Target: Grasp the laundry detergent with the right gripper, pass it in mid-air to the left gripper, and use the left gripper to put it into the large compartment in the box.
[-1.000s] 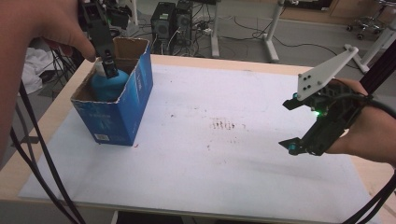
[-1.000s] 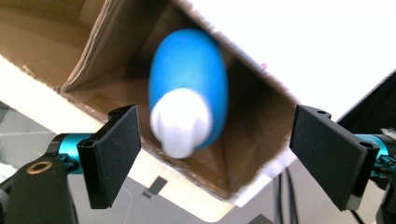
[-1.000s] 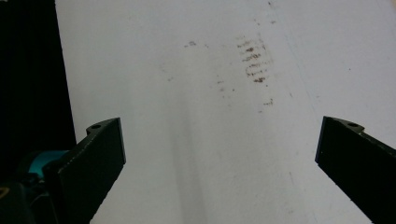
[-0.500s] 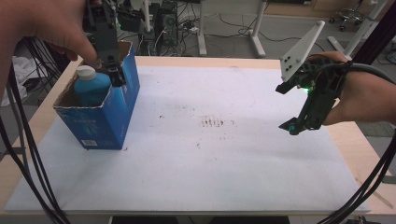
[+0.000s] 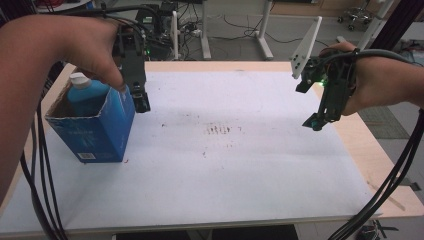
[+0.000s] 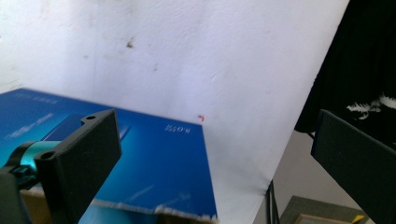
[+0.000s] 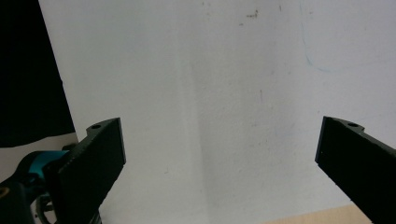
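Note:
An open blue cardboard box [image 5: 102, 132] stands at the left of the white table top [image 5: 250, 175]. Inside it a blue bottle [image 5: 86, 95] with a white cap stands upright. My left gripper [image 5: 141, 102] hangs just off the box's far right corner, pointing down. Its jaws have just been opening and stand wide with nothing between them. In the left gripper view [image 6: 212, 121] the box's blue side [image 6: 154, 168] lies below the left jaw. My right gripper [image 5: 316, 121] hovers above the table's right side, open and empty. The right gripper view [image 7: 222, 123] looks on bare white surface.
Dark smudges [image 5: 220, 131] mark the middle of the white sheet. Bare wood [image 5: 380, 165] borders the sheet at the right edge. Black cables [image 5: 42, 190] trail down at the left and at the lower right. Desk legs and equipment stand beyond the far edge.
The left gripper, which was down in the box at the bottle, has come out and now hangs beside the box with its jaws wider. The right gripper has lifted a little.

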`<control>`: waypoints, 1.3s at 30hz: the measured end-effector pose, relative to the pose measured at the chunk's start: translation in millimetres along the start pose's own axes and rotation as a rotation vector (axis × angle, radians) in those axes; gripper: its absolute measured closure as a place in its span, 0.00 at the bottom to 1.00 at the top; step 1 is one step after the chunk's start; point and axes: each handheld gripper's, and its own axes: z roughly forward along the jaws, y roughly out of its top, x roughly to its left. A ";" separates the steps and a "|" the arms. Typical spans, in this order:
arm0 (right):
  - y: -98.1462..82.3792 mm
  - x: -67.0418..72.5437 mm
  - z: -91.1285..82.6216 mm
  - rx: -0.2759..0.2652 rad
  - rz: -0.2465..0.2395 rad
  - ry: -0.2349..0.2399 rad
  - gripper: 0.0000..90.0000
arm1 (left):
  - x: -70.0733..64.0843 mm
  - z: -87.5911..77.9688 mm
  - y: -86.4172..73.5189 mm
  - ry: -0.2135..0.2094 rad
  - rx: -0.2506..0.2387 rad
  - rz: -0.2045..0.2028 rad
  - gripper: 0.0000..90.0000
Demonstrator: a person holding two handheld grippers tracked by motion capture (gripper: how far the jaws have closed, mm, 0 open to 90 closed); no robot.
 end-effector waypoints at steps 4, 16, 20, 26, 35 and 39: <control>-4.6 -5.6 3.6 0.039 0.015 0.003 0.01 | 0.7 6.0 3.0 -0.030 -0.036 0.023 0.02; -2.1 -12.0 8.2 0.041 0.001 0.030 0.01 | 4.7 8.8 10.9 -0.047 -0.032 0.030 0.02; 1.6 -11.3 12.5 0.059 -0.007 0.032 0.01 | 5.6 10.5 13.1 -0.043 -0.017 0.035 0.02; 3.1 -10.9 13.6 0.055 -0.019 0.032 0.01 | 5.4 11.4 14.7 -0.051 -0.016 0.036 0.02; 5.6 -9.7 16.2 0.054 -0.026 0.035 0.01 | 4.7 13.1 15.7 -0.053 -0.011 0.040 0.02; 6.8 -8.5 15.7 0.060 -0.020 0.035 0.01 | 3.4 12.9 16.2 -0.061 -0.007 0.046 0.02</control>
